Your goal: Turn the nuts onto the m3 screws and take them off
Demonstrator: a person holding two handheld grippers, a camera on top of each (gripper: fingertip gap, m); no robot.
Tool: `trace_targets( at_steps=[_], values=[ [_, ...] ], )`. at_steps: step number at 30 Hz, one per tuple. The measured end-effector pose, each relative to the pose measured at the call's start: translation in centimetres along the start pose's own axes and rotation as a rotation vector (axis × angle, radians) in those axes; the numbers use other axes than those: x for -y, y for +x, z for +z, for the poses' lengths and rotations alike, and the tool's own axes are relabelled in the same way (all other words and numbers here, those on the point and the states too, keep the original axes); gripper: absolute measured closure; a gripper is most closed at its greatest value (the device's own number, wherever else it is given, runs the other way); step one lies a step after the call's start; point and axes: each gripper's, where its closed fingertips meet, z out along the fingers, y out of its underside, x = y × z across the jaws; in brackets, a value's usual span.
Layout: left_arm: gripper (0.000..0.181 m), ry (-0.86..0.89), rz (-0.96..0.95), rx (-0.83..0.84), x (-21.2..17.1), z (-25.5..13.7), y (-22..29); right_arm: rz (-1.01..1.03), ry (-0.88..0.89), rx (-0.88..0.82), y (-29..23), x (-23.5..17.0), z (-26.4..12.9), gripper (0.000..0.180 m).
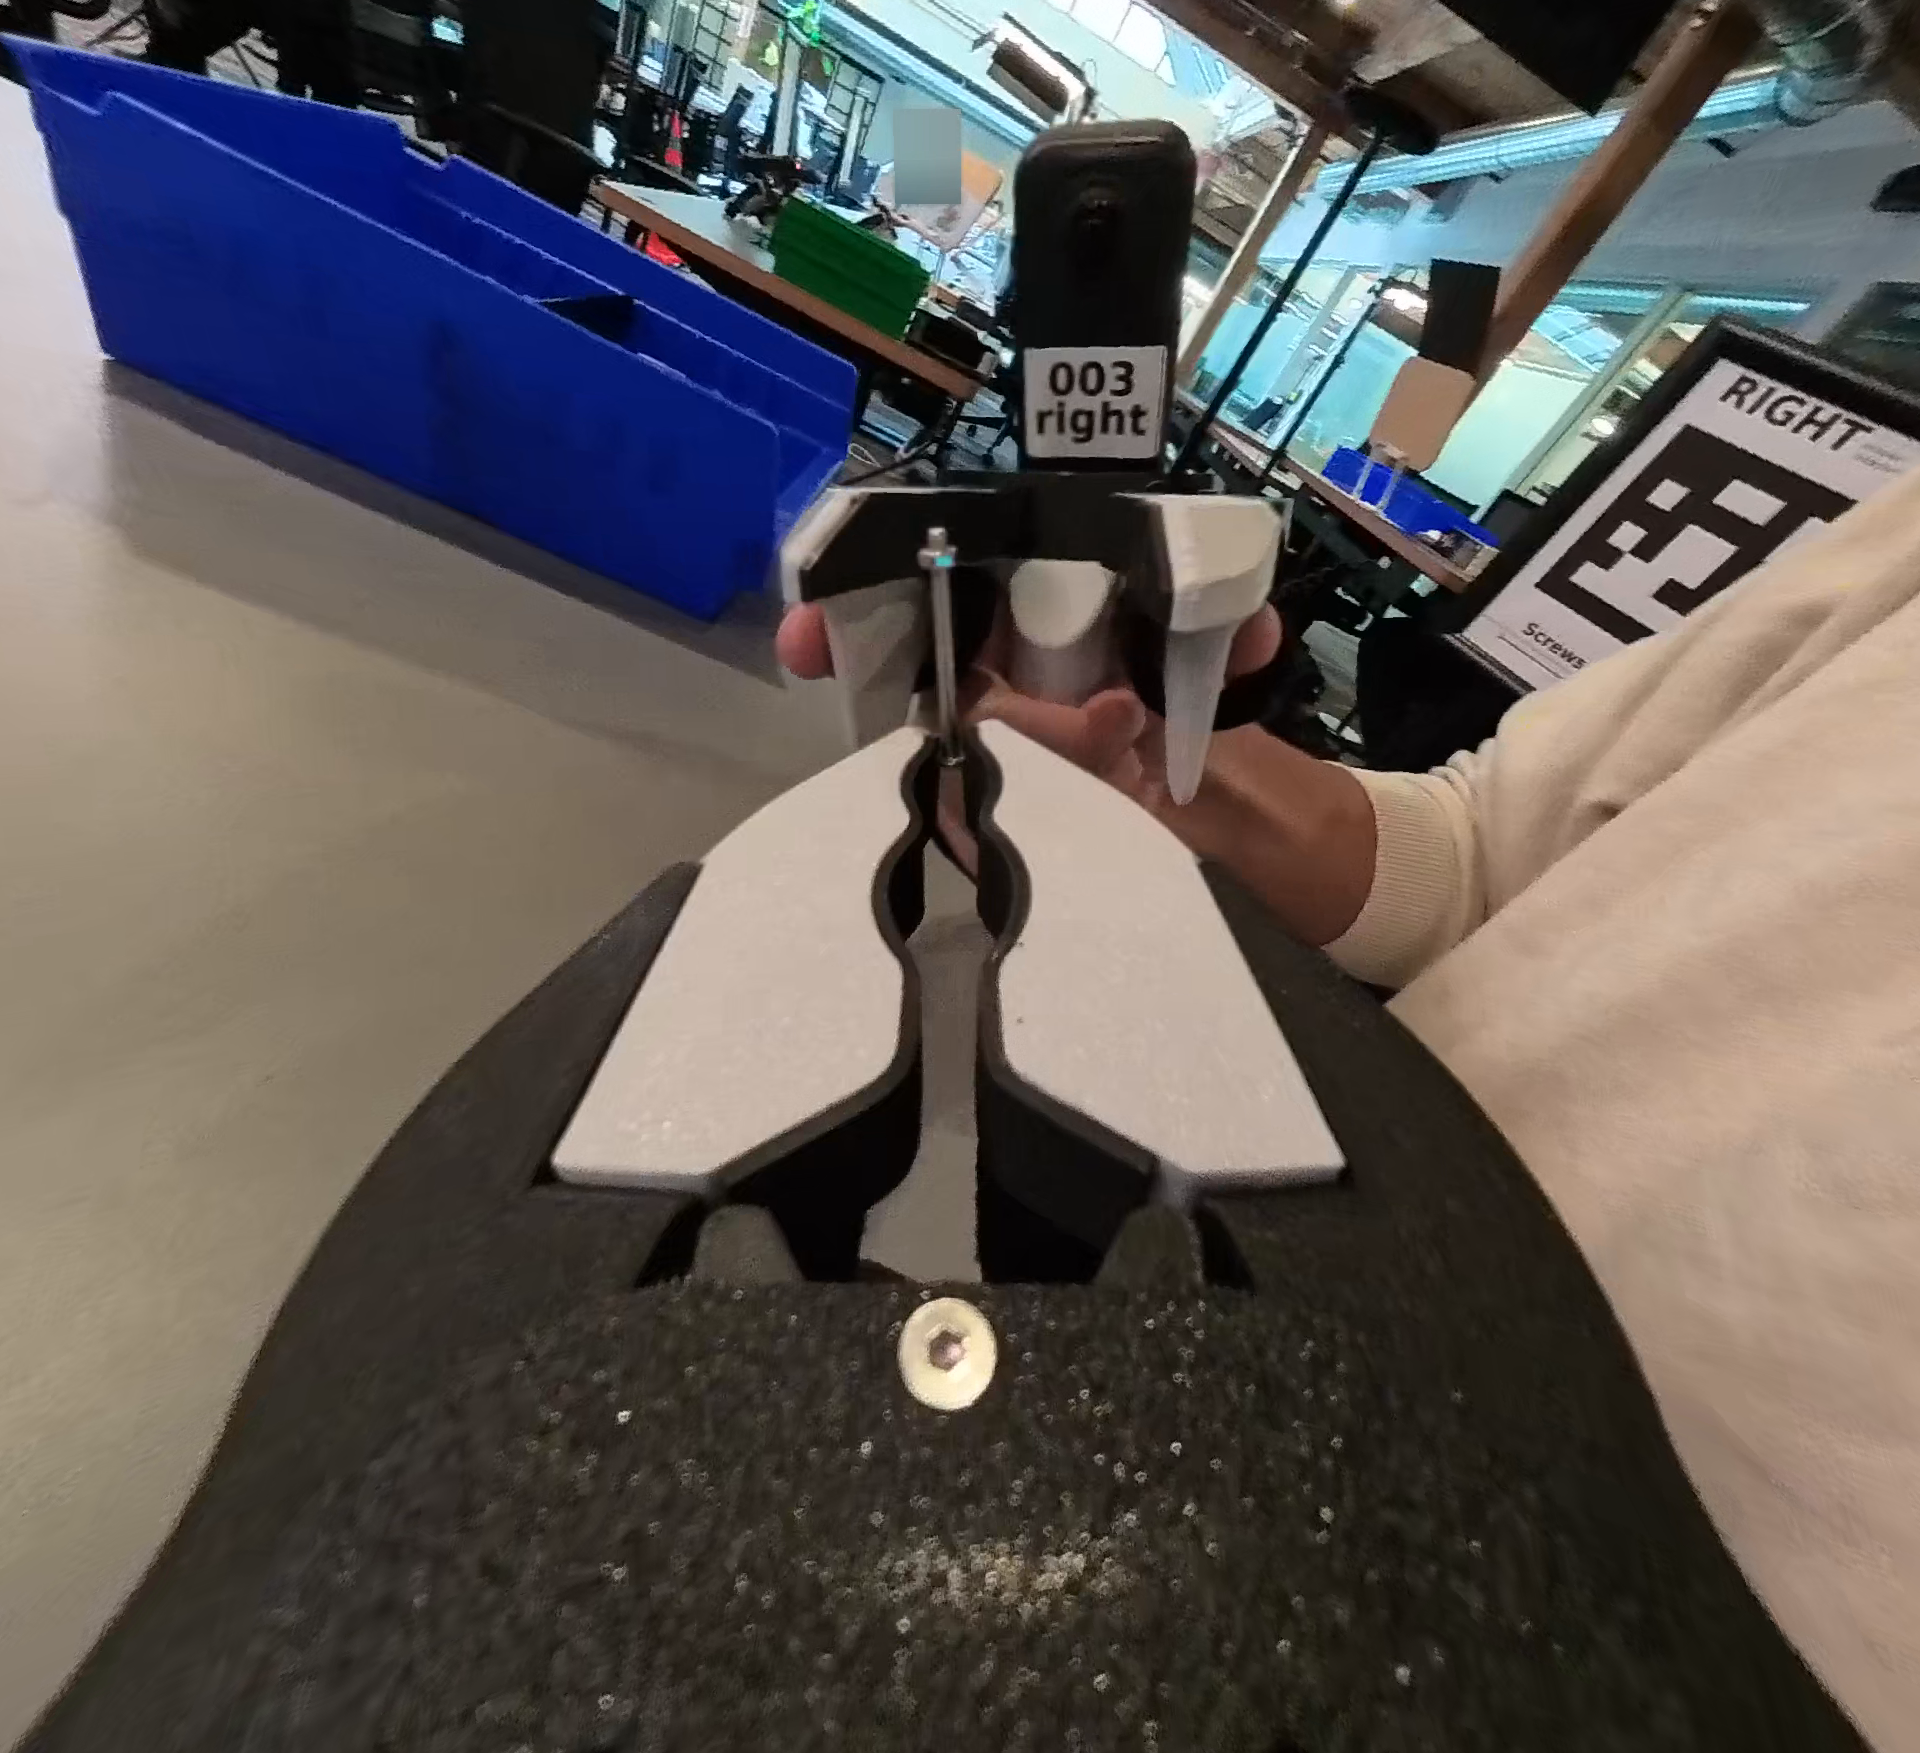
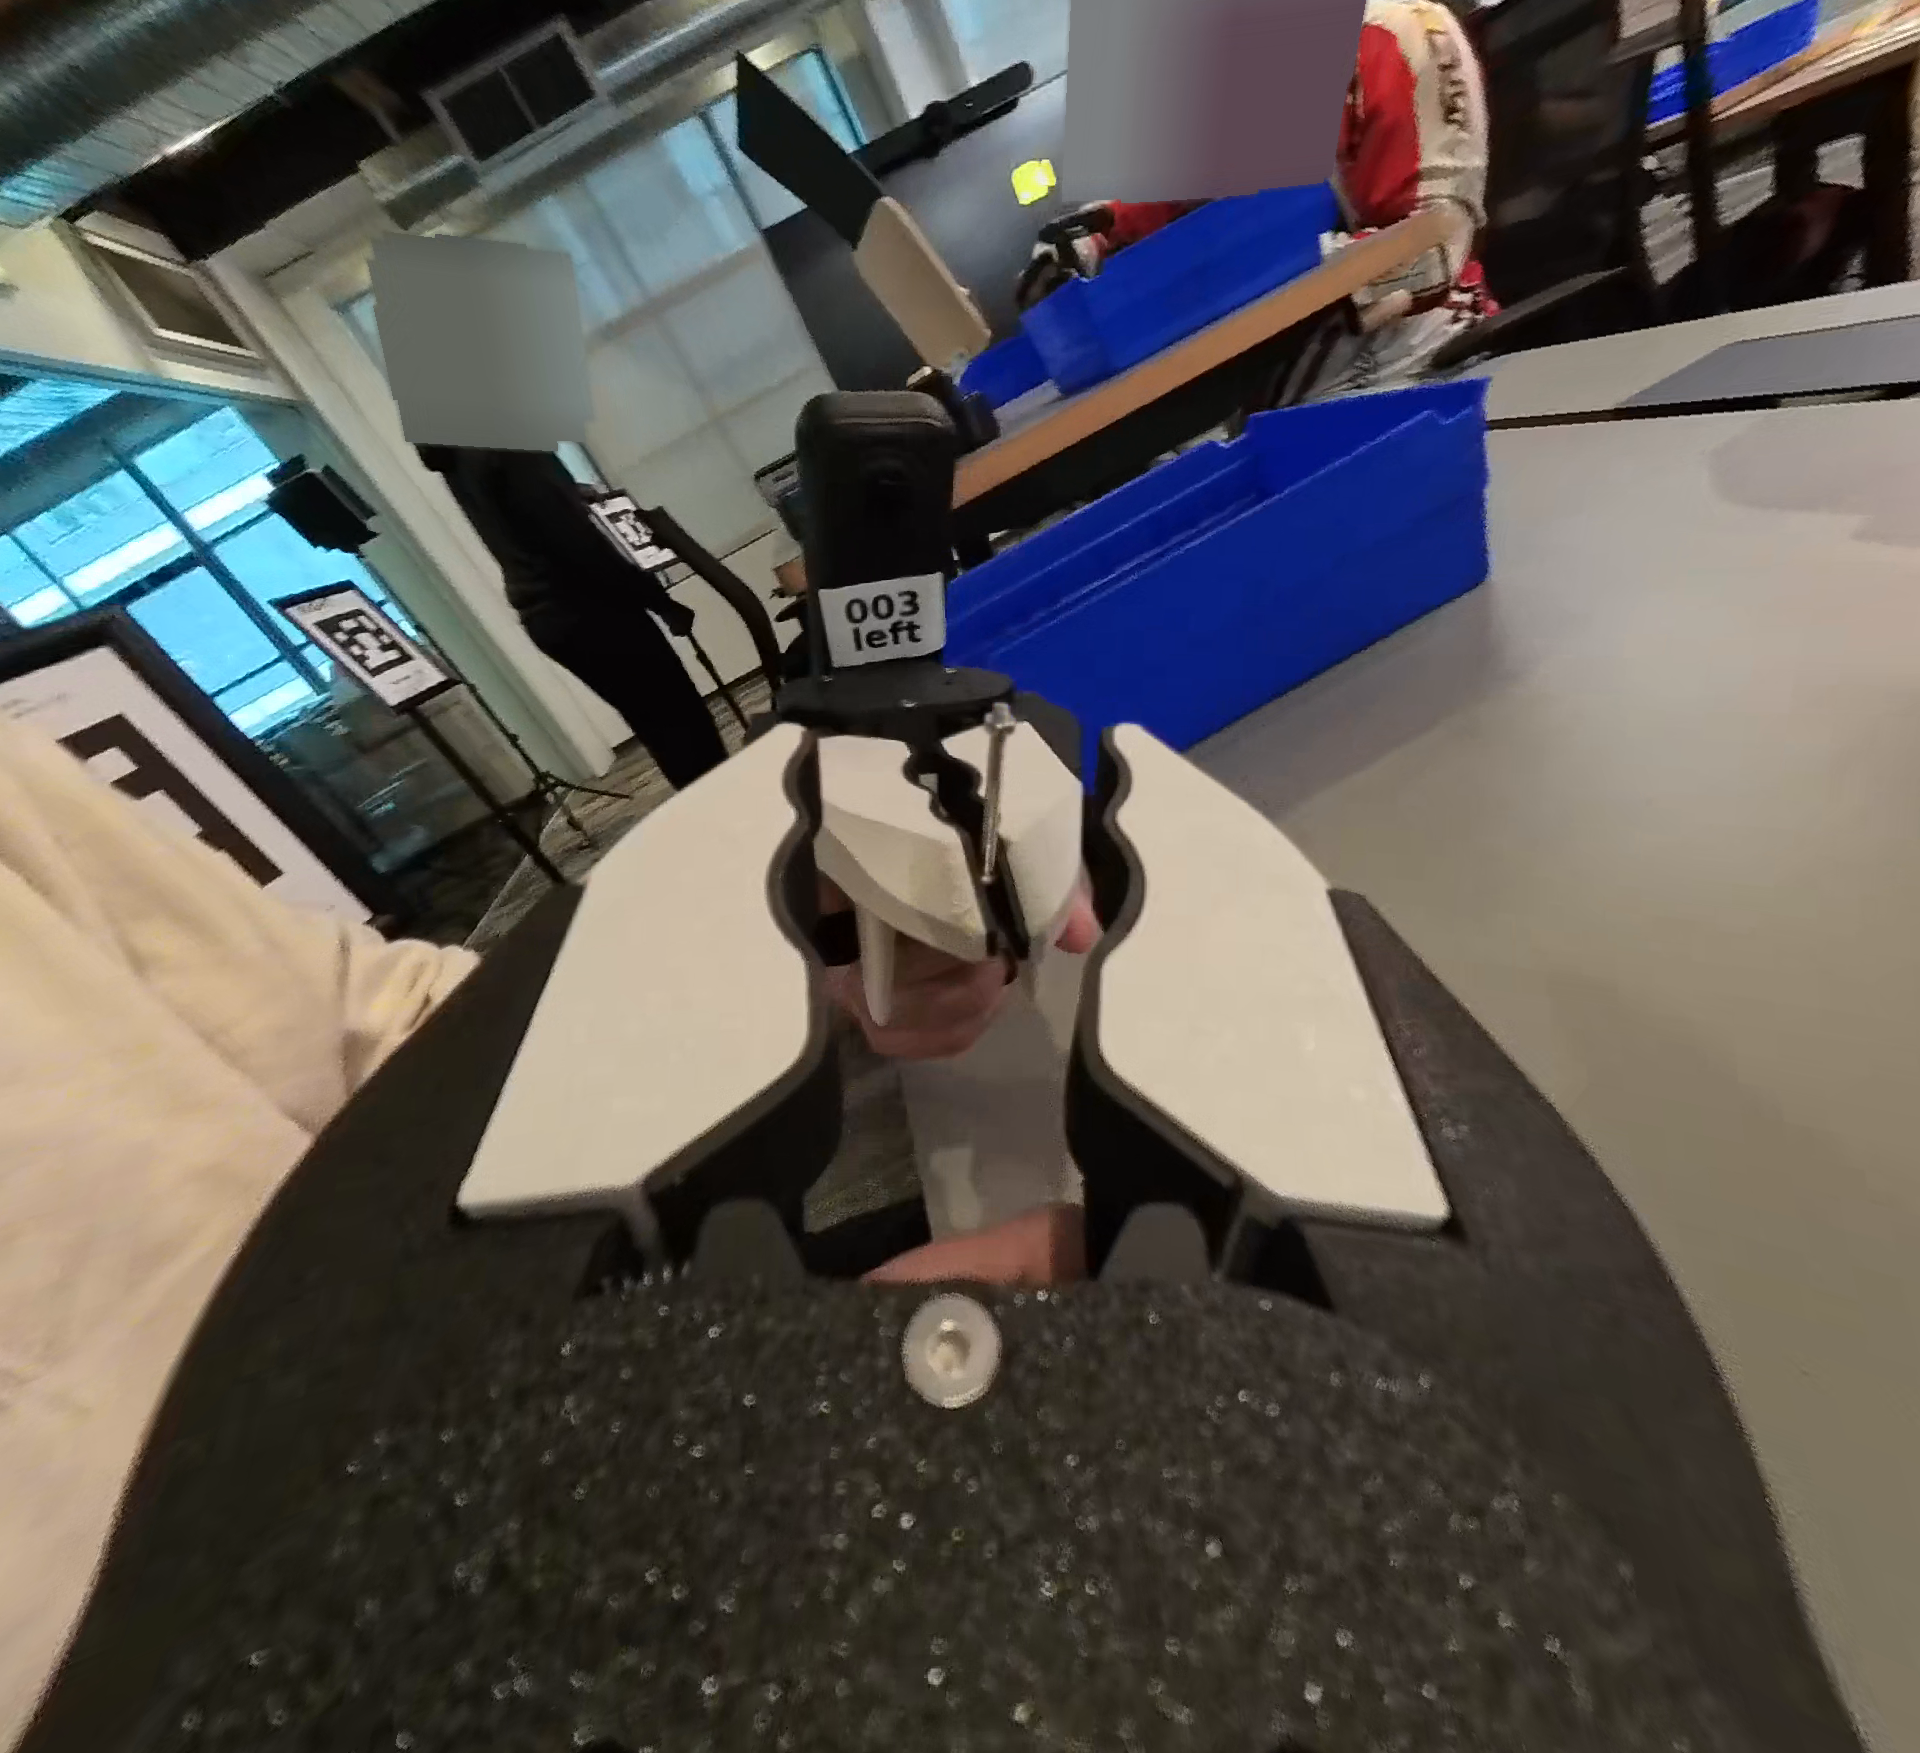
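My left gripper (image 1: 948, 747) is shut on the lower end of a thin silver M3 screw (image 1: 943, 643). The screw stands up from the fingertips, head at the top, and a small nut (image 1: 940, 563) seems to sit just under the head. My right gripper (image 1: 1023, 758) faces the screw from behind, jaws wide apart. In the right wrist view my right gripper (image 2: 951, 768) is open and empty, its white fingers (image 2: 707, 955) on either side of the left gripper (image 2: 992, 893) and the screw (image 2: 994, 794). It does not touch the screw.
A long blue bin (image 1: 416, 332) lies on the grey table (image 1: 208, 768); it also shows in the right wrist view (image 2: 1247, 581). A cream sleeve (image 1: 1662, 872) fills the right side. A framed marker sign (image 1: 1714, 508) stands behind. People and other tables are farther off.
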Motion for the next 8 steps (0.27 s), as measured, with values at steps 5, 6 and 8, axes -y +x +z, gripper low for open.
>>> trace_targets(
  at_steps=[5,6,8],
  values=[
    [0.177,-0.014,0.009,0.011,-0.1,-0.2,-0.1,-0.026,-0.018,0.052,-1.2,-0.1,0.8,0.132],
    [0.177,-0.012,0.009,0.017,-0.1,-0.3,-0.3,-0.027,-0.023,0.056,-1.4,-0.1,0.9,0.132],
    [0.177,-0.012,0.009,0.029,0.0,-0.7,-0.6,-0.044,-0.022,0.043,-1.3,-0.1,0.9,0.132]
  ],
)
